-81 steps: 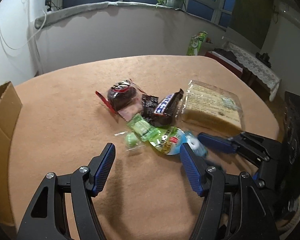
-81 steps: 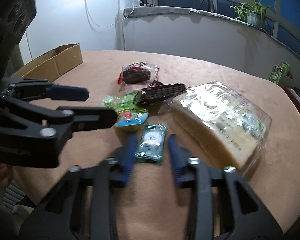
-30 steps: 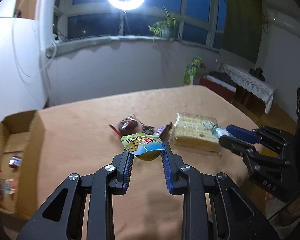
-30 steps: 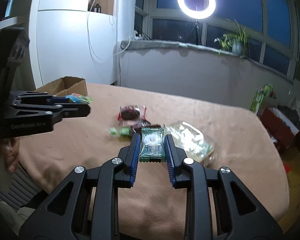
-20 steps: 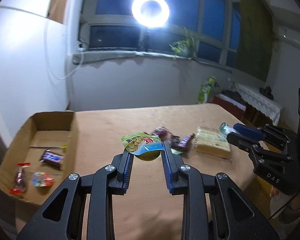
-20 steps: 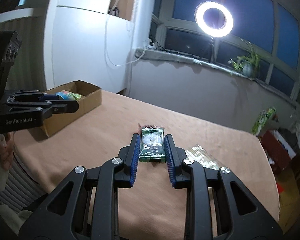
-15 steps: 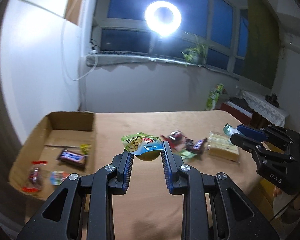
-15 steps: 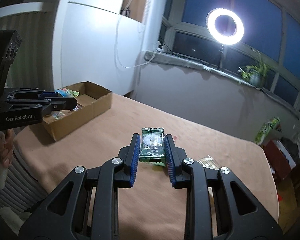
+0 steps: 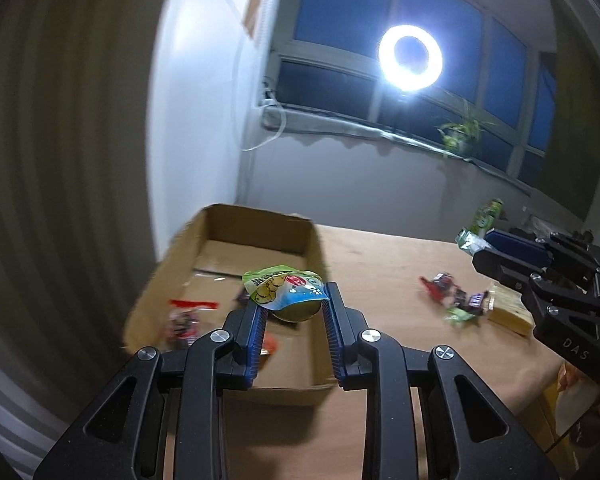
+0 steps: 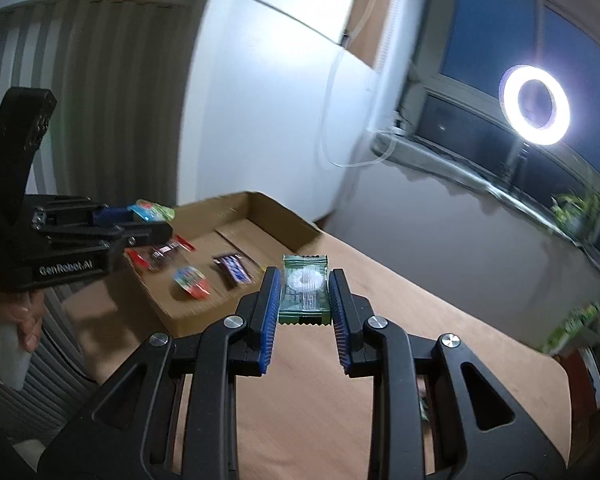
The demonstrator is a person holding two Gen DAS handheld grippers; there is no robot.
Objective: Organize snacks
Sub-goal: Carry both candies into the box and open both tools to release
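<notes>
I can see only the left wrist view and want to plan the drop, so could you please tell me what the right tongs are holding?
Observer: The right tongs are shut on a green packet with a white ring-shaped sweet inside.
Operator: Thank you. Which things in the box are hidden from me?
Observer: In the cardboard box, a dark chocolate bar lies beside a round colourful cup, both flat on the bottom.
</notes>
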